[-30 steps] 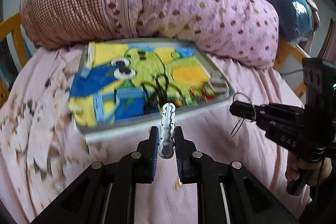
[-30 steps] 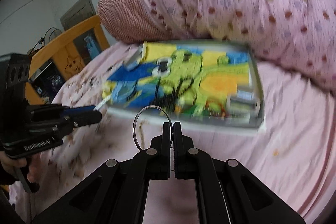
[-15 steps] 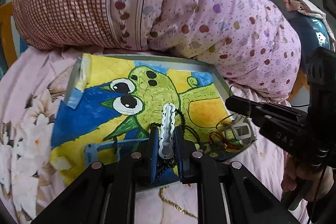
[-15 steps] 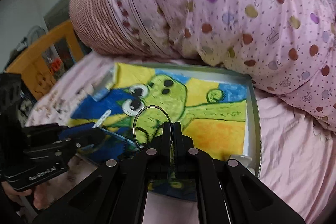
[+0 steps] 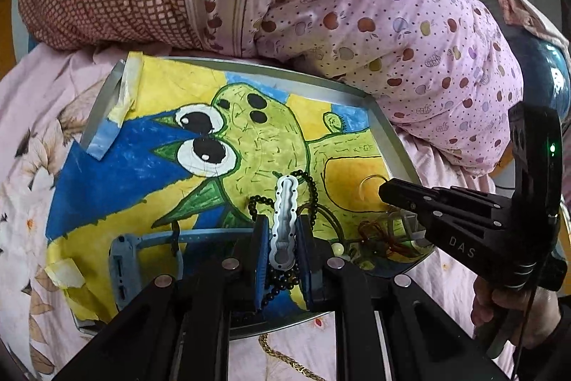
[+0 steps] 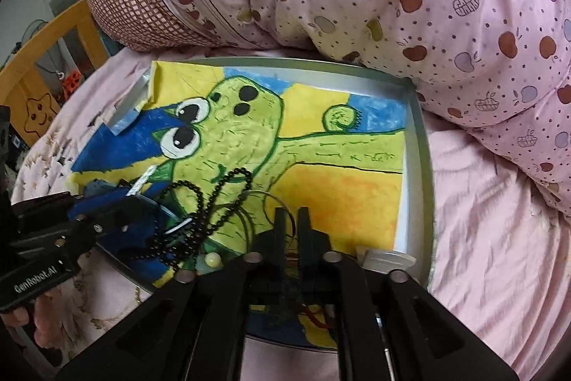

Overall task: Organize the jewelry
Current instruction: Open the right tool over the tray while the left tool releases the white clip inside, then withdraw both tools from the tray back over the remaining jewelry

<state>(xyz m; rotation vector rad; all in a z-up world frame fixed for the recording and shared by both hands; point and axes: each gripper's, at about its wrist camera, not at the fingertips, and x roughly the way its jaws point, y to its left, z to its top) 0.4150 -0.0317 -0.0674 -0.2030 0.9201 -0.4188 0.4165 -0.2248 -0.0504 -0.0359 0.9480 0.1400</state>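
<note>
Nearest to me on my left camera, a gold chain lies on the pink sheet just outside the tray's near rim. My left gripper has its blue pads pinched on a white wavy hair clip, which stands up between them over the tray's near part. A black bead necklace is looped under and around the clip; I cannot tell whether the two touch.

On my right camera, my right gripper has its fingers slightly apart, with a thin wire ring standing in the gap; I cannot tell whether the fingers actually grip it. It hovers over the orange patch of the drawing, near the tray's near right corner, where a small clear container sits against the rim. A pale bead and red cords lie close by.

The metal tray is lined with a frog drawing. Its far half is bare paper, giving me open room there. The near half is crowded, with a grey-blue holder at near left.

Beyond the far rim, a pink apple-print quilt presses against the tray's far right edge.
</note>
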